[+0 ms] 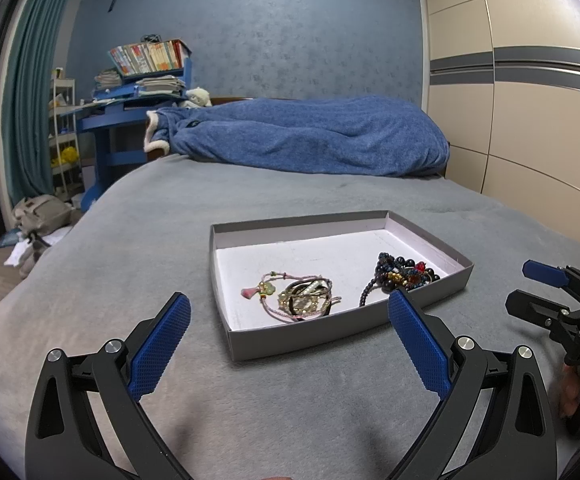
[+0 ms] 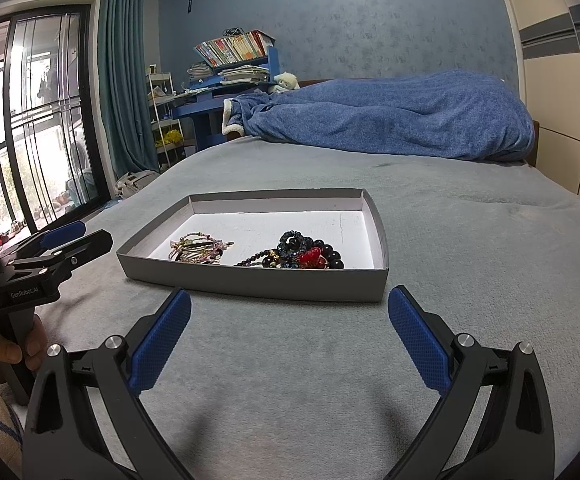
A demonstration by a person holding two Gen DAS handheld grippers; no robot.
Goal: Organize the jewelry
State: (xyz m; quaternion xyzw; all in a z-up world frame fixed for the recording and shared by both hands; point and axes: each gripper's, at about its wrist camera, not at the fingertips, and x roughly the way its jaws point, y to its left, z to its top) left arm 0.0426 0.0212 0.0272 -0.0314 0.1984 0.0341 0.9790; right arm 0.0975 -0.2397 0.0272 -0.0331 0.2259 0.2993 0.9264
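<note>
A shallow grey box [image 1: 290, 342] with a white floor lies on the grey bed; it also shows in the right wrist view [image 2: 250, 280]. Inside lie a tangle of pink and gold bracelets [image 1: 302, 300] [image 2: 200, 250] and a pile of dark bead strings with red beads [image 1: 404, 274] [image 2: 302, 256]. My left gripper [image 1: 290, 312] is open and empty, just in front of the box's near wall. My right gripper [image 2: 290, 308] is open and empty, just short of the box. Each gripper shows in the other's view, the right gripper [image 1: 554, 288] at the right and the left gripper [image 2: 70, 240] at the left.
A rumpled blue blanket [image 1: 310, 136] lies at the head of the bed. A blue desk with books [image 1: 142, 80] and a white rack stand at the far left, with bags on the floor [image 1: 38, 216]. A wardrobe [image 1: 530, 120] lines the right side.
</note>
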